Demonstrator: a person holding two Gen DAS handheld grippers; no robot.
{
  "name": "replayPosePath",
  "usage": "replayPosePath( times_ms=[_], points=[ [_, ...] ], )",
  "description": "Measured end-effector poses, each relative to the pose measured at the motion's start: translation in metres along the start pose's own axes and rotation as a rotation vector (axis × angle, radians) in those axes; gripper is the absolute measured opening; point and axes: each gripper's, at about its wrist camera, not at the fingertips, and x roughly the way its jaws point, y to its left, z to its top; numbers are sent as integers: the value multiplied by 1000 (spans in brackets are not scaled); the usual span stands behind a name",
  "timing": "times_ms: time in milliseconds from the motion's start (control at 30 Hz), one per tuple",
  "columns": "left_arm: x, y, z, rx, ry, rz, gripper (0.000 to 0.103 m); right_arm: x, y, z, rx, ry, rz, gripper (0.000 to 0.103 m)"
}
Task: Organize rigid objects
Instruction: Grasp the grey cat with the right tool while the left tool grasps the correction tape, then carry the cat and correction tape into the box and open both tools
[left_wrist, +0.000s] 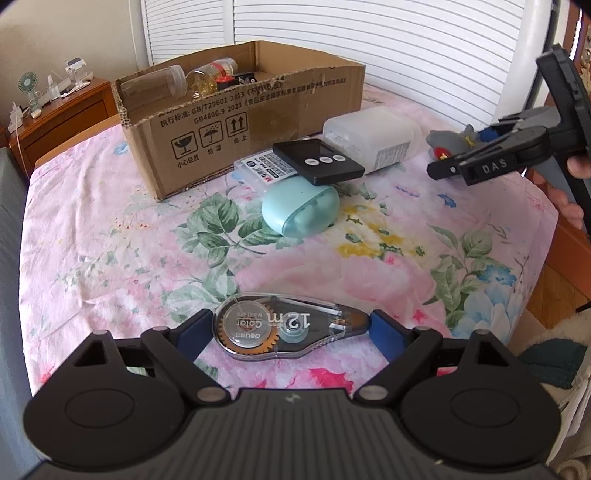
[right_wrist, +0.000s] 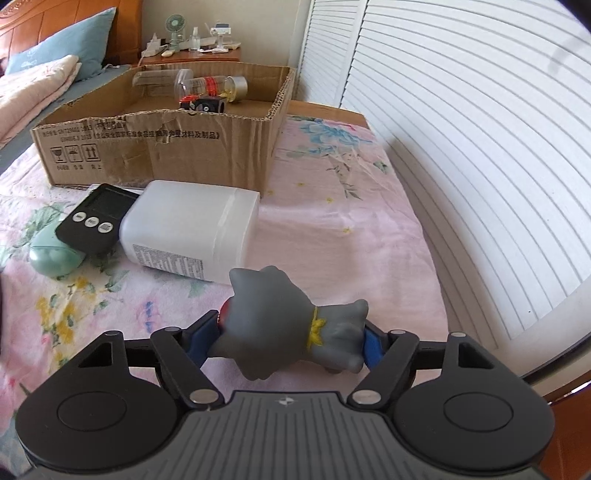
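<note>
Two grabs at once: my right fingers (right_wrist: 291, 341) pinch the grey toy (right_wrist: 291, 325) off the bed, my left fingers (left_wrist: 291, 328) bracket the correction tape (left_wrist: 288, 332), both bound for the cardboard box (left_wrist: 236, 125), I reckon

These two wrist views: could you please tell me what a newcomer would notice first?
Probably the grey toy figure clamped in the right hand-held gripper, and the clear correction tape dispenser lying between the left hand-held gripper's fingers on the floral sheet. Behind stands an open cardboard box holding bottles.
</note>
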Motion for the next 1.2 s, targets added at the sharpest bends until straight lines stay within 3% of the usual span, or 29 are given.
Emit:
replayPosePath(
  times_ms=[500,867,1200],
  points=[
    [-24,5,23,-18,0,14,89,-42,-3,17,-69,-29,139,79],
    [-43,19,69,-21,-65,76,89,-60,5,72,-145,-126,223,79],
    [-36,47,127,-42,-142,146,89,-37,14,138,-133,-177,234,79]
  ],
)
